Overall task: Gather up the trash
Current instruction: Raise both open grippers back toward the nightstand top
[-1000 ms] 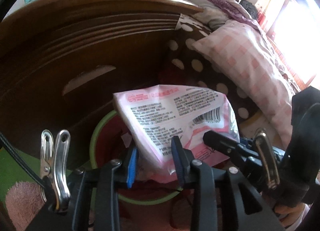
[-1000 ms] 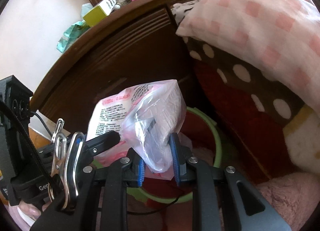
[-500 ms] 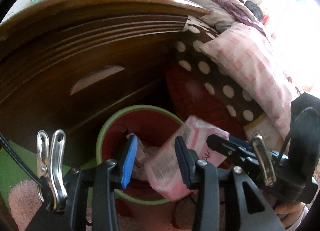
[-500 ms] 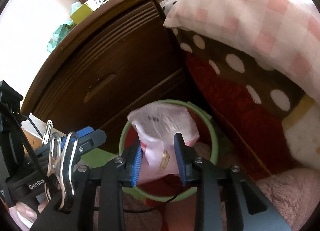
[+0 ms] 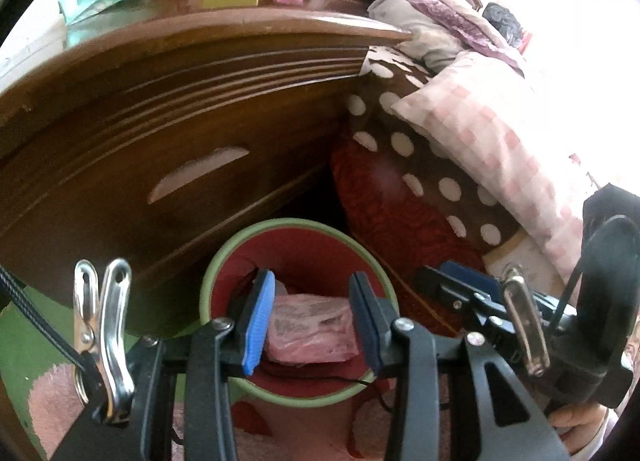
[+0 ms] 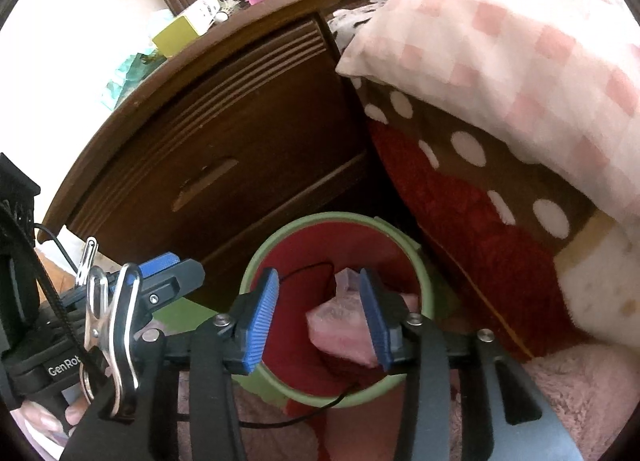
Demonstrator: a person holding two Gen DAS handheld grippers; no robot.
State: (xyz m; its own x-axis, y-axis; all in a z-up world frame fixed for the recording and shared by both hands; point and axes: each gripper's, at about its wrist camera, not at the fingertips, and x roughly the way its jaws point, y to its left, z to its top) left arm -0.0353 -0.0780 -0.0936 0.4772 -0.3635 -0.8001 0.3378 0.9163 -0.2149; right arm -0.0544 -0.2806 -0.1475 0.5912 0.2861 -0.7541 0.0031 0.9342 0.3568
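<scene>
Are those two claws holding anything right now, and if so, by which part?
Nothing is held. The pink bag lies inside the bin, and the pads of the left claw and the right claw, whose jaws have just been opening, stand clear of it.

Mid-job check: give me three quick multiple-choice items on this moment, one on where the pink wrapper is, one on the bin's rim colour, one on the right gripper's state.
1. The pink wrapper lies:
A. on the nightstand
B. inside the bin
C. on the bed

2. The bin rim is:
A. green
B. blue
C. white

3. The right gripper is:
A. shut on the wrapper
B. shut, empty
C. open

Key: 1 B, it rests below the rim. 2 A, a light green ring shows around the red lining. 3 C, its jaws have just been opening and stand apart above the wrapper.
</scene>
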